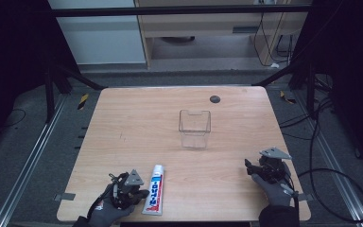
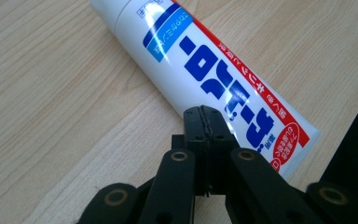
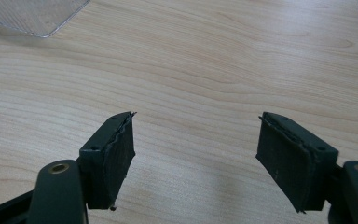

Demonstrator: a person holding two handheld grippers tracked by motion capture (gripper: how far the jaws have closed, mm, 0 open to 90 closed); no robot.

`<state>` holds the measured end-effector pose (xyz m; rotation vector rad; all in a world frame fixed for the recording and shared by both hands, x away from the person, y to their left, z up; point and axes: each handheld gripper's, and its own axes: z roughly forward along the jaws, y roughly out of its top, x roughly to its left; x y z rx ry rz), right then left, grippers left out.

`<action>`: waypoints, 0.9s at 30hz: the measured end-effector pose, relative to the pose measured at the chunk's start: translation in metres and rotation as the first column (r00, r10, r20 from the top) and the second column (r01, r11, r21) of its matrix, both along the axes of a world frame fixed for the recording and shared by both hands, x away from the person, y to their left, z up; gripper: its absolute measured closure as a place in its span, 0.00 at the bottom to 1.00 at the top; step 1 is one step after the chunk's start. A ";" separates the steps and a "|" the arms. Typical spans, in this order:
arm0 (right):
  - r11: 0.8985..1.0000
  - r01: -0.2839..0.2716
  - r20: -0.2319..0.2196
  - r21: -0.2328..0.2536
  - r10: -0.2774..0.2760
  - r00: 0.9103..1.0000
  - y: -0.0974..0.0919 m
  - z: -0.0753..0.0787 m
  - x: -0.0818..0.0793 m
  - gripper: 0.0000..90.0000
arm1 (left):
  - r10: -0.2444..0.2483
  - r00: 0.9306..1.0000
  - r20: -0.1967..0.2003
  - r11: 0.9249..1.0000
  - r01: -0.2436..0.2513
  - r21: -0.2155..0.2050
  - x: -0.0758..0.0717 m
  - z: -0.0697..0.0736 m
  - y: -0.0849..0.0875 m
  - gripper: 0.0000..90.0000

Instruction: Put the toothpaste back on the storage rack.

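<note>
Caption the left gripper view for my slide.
Shut left gripper poised at a white toothpaste tube lying on the wooden table.

Your toothpaste tube [image 2: 205, 70] lies just past the tips of the left jaws, and its white face carries large blue Japanese characters along its length. A line of small red characters runs beside them, and a red badge near the crimped end holds print too small to read.

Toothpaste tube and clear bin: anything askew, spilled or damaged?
Nothing stands out. The toothpaste tube lies flat near the table's front edge, cap pointing away, intact, no paste out. The clear bin stands upright mid-table. Left gripper is shut right beside the tube; right gripper is open over bare wood.
</note>
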<state>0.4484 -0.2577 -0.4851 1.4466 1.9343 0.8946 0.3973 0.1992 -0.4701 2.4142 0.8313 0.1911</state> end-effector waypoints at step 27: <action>1.000 0.002 -0.006 -0.004 -0.002 1.000 0.000 -0.001 0.002 0.30 | -0.053 0.998 0.033 0.997 0.054 -0.051 0.007 -0.003 -0.042 0.99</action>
